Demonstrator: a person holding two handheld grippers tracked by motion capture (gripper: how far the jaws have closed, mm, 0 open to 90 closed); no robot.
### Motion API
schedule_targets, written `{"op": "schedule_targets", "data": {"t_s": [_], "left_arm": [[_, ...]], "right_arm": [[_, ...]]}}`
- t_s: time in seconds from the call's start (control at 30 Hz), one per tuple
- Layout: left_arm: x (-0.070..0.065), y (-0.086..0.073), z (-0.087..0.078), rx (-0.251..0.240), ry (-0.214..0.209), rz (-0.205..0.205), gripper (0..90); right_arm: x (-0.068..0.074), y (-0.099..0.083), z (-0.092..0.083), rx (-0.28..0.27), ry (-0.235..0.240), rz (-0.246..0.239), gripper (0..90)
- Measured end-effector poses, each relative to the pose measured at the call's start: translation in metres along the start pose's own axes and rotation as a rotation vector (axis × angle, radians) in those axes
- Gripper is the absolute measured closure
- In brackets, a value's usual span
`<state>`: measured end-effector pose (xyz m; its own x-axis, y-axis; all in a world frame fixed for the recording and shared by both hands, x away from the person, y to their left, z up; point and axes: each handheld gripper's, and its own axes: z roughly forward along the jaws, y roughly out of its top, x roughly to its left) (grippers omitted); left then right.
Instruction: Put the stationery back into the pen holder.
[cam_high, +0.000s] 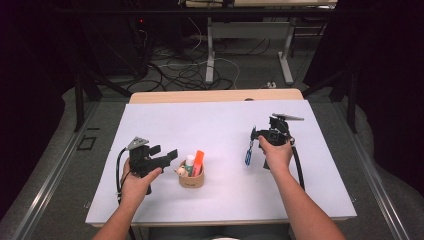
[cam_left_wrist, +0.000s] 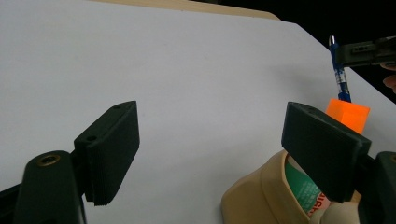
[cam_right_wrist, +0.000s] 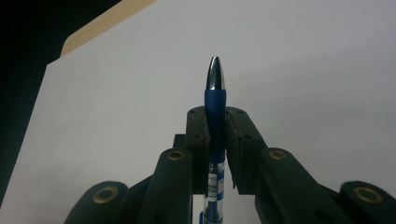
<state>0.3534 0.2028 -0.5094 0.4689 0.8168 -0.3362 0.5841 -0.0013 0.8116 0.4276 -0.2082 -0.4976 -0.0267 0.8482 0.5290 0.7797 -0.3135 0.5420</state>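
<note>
Across the lower middle of the high view, a tan pen cup (cam_high: 191, 178) is sitting on the white table (cam_high: 215, 130), holding an orange highlighter (cam_high: 198, 161) and a green-labelled tube (cam_high: 189, 163); the left gripper (cam_high: 167, 156) is hanging just left of it with its jaws spread and empty, while at centre right the right gripper (cam_high: 253, 138) is gripping a blue pen (cam_high: 248, 152) that is dangling clear of the surface, well apart from the cup. Moving to the left gripper view, the two black pads (cam_left_wrist: 114, 149) are standing wide with bare table between them, the cup's rim (cam_left_wrist: 254, 189) is showing at lower right, and the pen (cam_left_wrist: 338, 74) is hanging from the other gripper at the upper right edge. Looking along the right gripper view, the jaws are pinching the pen's barrel (cam_right_wrist: 215, 116) tight, its silver tip pointing to the top of the frame. Judging from this, the pen is probably heading for the cup: the risk is its lower end striking the rim or the highlighter and tipping the light cup, or the slim barrel swivelling in the pinch, since the open left gripper is not bracing the cup.
</note>
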Motion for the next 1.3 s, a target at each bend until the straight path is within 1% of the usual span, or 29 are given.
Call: {"op": "schedule_targets", "data": {"t_s": [0.03, 0.13, 0.17, 0.2, 0.3, 0.33, 0.37, 0.47, 0.53, 0.57, 0.6, 0.63, 0.73, 0.77, 0.83, 0.9, 0.93, 0.97, 1.17, 1.3], "left_arm": [[0.000, 0.000, 0.000, 0.001, 0.000, 0.000, 19.3], [0.000, 0.000, 0.000, 0.001, 0.000, 0.001, 19.4], [0.000, 0.000, 0.000, 0.000, 0.001, 0.000, 19.4], [0.000, 0.000, 0.000, 0.000, 0.001, 0.000, 19.5], [0.000, 0.000, 0.000, -0.001, 0.002, 0.000, 19.9], [0.000, 0.000, -0.001, -0.001, 0.002, 0.001, 20.1], [0.000, 0.000, -0.001, 0.000, 0.001, 0.001, 20.2], [0.000, 0.001, -0.002, -0.006, 0.001, 0.009, 21.1], [-0.001, 0.001, -0.003, -0.009, -0.002, 0.008, 21.7], [-0.001, 0.002, -0.003, -0.013, -0.005, 0.004, 22.0], [-0.002, 0.002, -0.003, -0.013, -0.006, 0.002, 22.2], [-0.002, 0.002, -0.004, -0.014, -0.008, 0.000, 22.5], [-0.004, 0.003, -0.005, -0.017, -0.015, 0.007, 22.7], [-0.005, 0.004, -0.005, -0.020, -0.015, 0.011, 22.7], [-0.007, 0.004, -0.006, -0.022, -0.016, 0.022, 23.3], [-0.009, 0.005, -0.006, -0.023, -0.021, 0.021, 23.7], [-0.009, 0.005, -0.006, -0.018, -0.020, 0.029, 24.0], [-0.010, 0.005, -0.006, -0.015, -0.018, 0.032, 24.1], [-0.014, 0.007, -0.007, -0.019, -0.021, 0.050, 24.4], [-0.019, 0.009, -0.009, -0.020, -0.030, 0.069, 24.5]], "right_arm": [[0.004, -0.001, -0.001, -0.016, 0.004, 0.000, 79.9], [0.012, -0.003, -0.004, -0.030, 0.019, -0.048, 79.9], [0.014, -0.004, -0.004, -0.043, 0.017, -0.076, 79.9], [0.018, -0.005, -0.006, -0.036, 0.028, -0.089, 79.9], [0.026, -0.008, -0.008, -0.049, 0.042, -0.114, 79.9], [0.028, -0.009, -0.009, -0.062, 0.045, -0.140, 79.9], [0.032, -0.010, -0.010, -0.059, 0.051, -0.134, 79.9], [0.042, -0.014, -0.014, -0.080, 0.064, -0.177, 79.9], [0.048, -0.016, -0.017, -0.090, 0.065, -0.224, 79.9], [0.052, -0.018, -0.018, -0.101, 0.063, -0.238, 79.9], [0.055, -0.019, -0.020, -0.101, 0.068, -0.256, 79.9], [0.058, -0.021, -0.020, -0.120, 0.067, -0.280, 79.9], [0.066, -0.025, -0.024, -0.142, 0.076, -0.338, 79.9], [0.069, -0.026, -0.025, -0.150, 0.079, -0.343, 79.9], [0.073, -0.028, -0.027, -0.147, 0.097, -0.360, 79.9], [0.078, -0.030, -0.028, -0.152, 0.111, -0.376, 79.9], [0.080, -0.031, -0.029, -0.147, 0.117, -0.383, 79.9], [0.082, -0.032, -0.030, -0.151, 0.122, -0.399, 79.9], [0.097, -0.039, -0.036, -0.167, 0.161, -0.450, 79.9], [0.105, -0.043, -0.038, -0.182, 0.190, -0.468, 79.9]]}}
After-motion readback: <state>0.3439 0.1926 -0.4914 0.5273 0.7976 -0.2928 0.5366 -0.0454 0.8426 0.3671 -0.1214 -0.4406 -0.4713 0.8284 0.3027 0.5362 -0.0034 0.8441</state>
